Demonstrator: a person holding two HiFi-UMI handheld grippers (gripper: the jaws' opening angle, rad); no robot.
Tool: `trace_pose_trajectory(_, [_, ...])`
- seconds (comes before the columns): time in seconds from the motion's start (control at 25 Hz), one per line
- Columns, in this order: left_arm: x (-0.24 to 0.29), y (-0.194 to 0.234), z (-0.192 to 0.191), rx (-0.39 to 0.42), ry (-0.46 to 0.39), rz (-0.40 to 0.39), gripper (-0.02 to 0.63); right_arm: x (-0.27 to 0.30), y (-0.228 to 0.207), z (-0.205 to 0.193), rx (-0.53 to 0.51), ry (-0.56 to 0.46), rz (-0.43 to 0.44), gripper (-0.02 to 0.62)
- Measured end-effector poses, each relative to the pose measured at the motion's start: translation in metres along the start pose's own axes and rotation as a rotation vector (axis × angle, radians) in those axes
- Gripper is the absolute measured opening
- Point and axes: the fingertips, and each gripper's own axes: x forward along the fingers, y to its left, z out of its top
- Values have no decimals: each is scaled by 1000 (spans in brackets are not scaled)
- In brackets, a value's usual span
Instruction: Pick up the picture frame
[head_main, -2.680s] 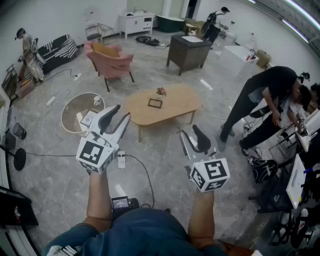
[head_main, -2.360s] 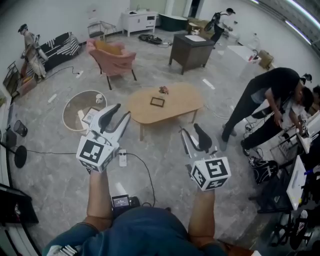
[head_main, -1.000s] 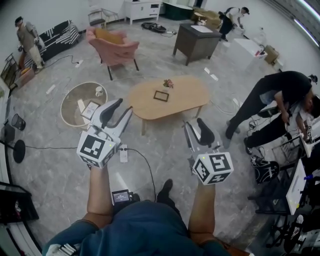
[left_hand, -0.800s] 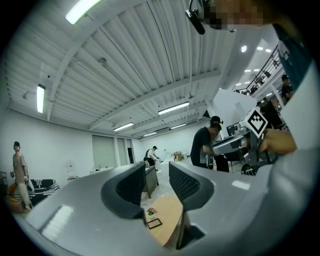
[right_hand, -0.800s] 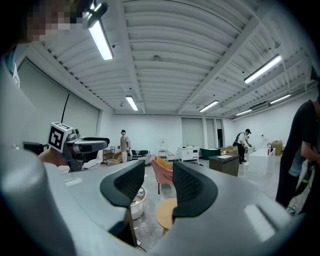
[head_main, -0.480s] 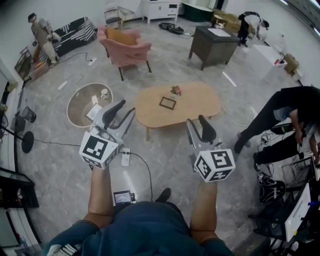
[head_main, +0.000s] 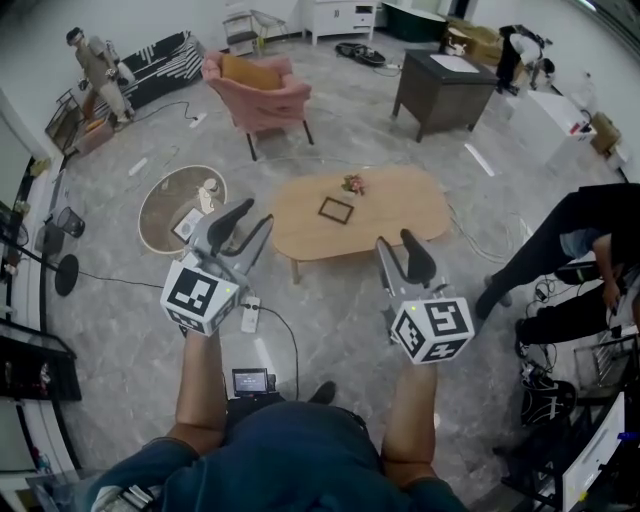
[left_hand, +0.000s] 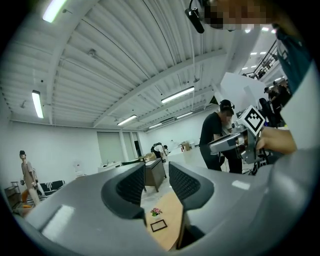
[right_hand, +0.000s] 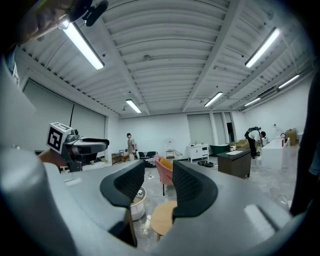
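Note:
A small dark picture frame (head_main: 336, 209) lies flat on the oval wooden coffee table (head_main: 400, 215), beside a little pink flower pot (head_main: 352, 184). In the left gripper view the picture frame (left_hand: 158, 225) shows far off, low between the jaws. My left gripper (head_main: 243, 226) is held level in front of me, open and empty, well short of the table. My right gripper (head_main: 402, 262) is also level, open and empty, near the table's front edge as the head view shows it. Each sees the other: the right gripper (left_hand: 235, 145) in the left gripper view, the left gripper (right_hand: 82, 146) in the right gripper view.
A round low table (head_main: 180, 195) with a cup stands at the left, a pink armchair (head_main: 262, 92) behind it, a dark cabinet (head_main: 445, 80) at the back. A power strip and cable (head_main: 250, 313) lie on the floor. People stand at the right (head_main: 580, 225) and far left (head_main: 98, 62).
Both grippers and I have moved forward; the coffee table and frame now lie closer and lower in the head view. The jaws stay as wide as before.

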Motion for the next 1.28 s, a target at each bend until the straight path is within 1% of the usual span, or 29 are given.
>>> trace_pose_trajectory(0.16, [24,-11,8,19,-7,-20,143,-2,-23,-1,13,-10,-14,184])
trace_pose_trajectory(0.28, [39,-15,7,18,-6,-43,142,-4,-36,-5,25,-2,-38,184])
trace_pose_trajectory(0.4, [57,-10,3,12,-16,-78,141,0,-46,-5,23,2,-78,184])
trace_pose_trajectory(0.64, [111,3,0,-11,-69,-165,141,17,-78,6,-3,1,-179,184])
trace_pose_trajectory(0.84, [159,38,-13,-25,-86,-201,141,65,-103,11,-4,10,-220,184])
trace_pose_trajectory(1.08, [207,103,-37,-59,-82,-214,141,136,-116,12,4,35,-249,184])
trace_pose_trajectory(1.28, [244,139,-56,-76,-78,-247,141,187,-128,7,14,55,-275,184])
